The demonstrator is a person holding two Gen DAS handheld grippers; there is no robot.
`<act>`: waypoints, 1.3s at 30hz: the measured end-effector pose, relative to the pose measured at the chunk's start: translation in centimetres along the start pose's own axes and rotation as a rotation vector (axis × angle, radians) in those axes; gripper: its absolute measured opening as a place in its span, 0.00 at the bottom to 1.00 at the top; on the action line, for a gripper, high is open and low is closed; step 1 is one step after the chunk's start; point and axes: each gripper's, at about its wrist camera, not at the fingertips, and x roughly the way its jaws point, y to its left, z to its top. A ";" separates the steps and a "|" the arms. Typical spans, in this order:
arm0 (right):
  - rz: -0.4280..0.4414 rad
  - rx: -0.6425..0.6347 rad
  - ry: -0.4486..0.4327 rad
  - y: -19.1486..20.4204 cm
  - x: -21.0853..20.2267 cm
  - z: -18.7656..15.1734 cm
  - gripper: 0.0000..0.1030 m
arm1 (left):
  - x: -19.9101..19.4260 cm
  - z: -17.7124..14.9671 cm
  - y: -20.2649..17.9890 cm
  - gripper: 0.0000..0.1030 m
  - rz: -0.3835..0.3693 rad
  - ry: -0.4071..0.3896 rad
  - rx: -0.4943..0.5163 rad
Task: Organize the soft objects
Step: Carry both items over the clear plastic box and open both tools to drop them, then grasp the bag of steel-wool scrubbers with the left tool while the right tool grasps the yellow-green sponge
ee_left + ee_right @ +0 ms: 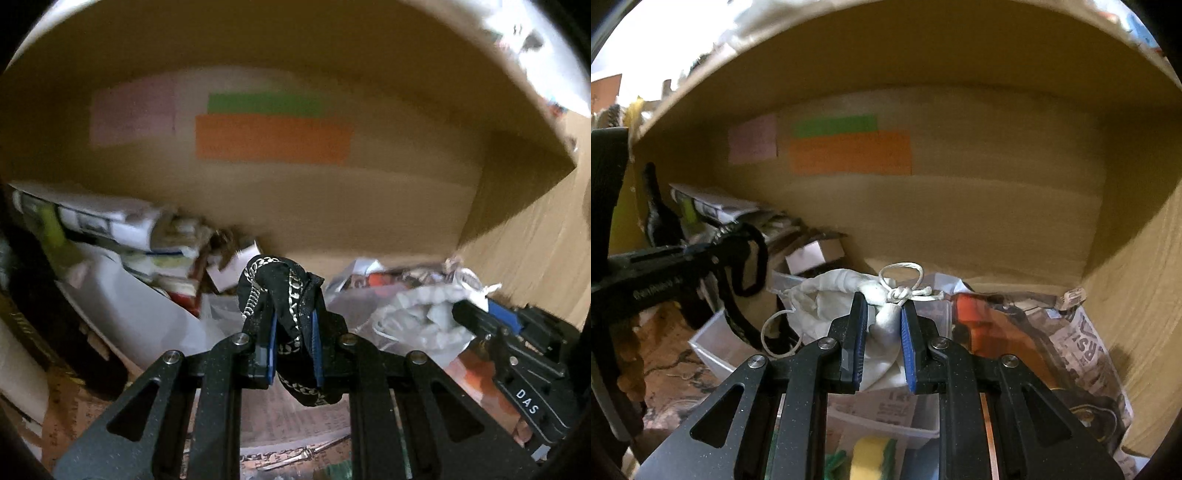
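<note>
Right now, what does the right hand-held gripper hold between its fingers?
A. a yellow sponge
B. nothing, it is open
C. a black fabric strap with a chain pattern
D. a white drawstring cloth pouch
D: in the right wrist view the right hand-held gripper pinches the white drawstring pouch just below its knotted cord.

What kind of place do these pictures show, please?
Probably the inside of a large cardboard box used for storage, likely at home. Newspaper and clear plastic containers crowd its floor, while the left gripper holds a black strap and the right gripper a white drawstring pouch.
</note>
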 end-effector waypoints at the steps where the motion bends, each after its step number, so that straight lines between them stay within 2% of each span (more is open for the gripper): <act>1: -0.001 -0.002 0.016 0.0 0.6 0.0 0.15 | 0.8 -0.2 -0.1 0.14 0.003 0.017 0.005; 8: -0.012 -0.035 0.136 0.0 4.1 -1.1 0.15 | 4.5 -1.5 0.0 0.14 -0.004 0.134 0.030; 15: 0.000 -0.068 0.235 0.5 6.1 -2.6 0.15 | 5.4 -3.0 0.7 0.15 0.006 0.194 0.038; 18: -0.001 -0.089 0.251 0.8 6.1 -3.0 0.16 | 5.1 -3.6 1.1 0.23 0.021 0.208 0.062; 20: 0.004 -0.099 0.260 1.0 6.0 -3.2 0.17 | 4.6 -4.2 1.3 0.32 0.024 0.211 0.067; 23: 0.011 -0.113 0.266 1.3 5.6 -3.4 0.24 | 4.0 -4.6 1.7 0.42 0.024 0.211 0.064; 24: 0.013 -0.116 0.265 1.3 5.3 -3.5 0.29 | 3.8 -4.7 1.7 0.44 0.023 0.211 0.064; 26: 0.017 -0.117 0.260 1.3 5.0 -3.5 0.39 | 3.1 -4.8 2.0 0.54 0.021 0.202 0.062; 28: 0.016 -0.119 0.244 1.3 4.3 -3.5 0.51 | 2.2 -4.8 2.1 0.58 0.017 0.187 0.064; 30: 0.017 -0.119 0.223 1.3 3.4 -3.4 0.57 | 1.2 -4.7 1.9 0.60 0.016 0.172 0.071; 39: 0.020 -0.124 0.096 1.5 -1.7 -2.6 0.78 | -4.7 -5.0 2.3 0.86 0.023 0.064 0.082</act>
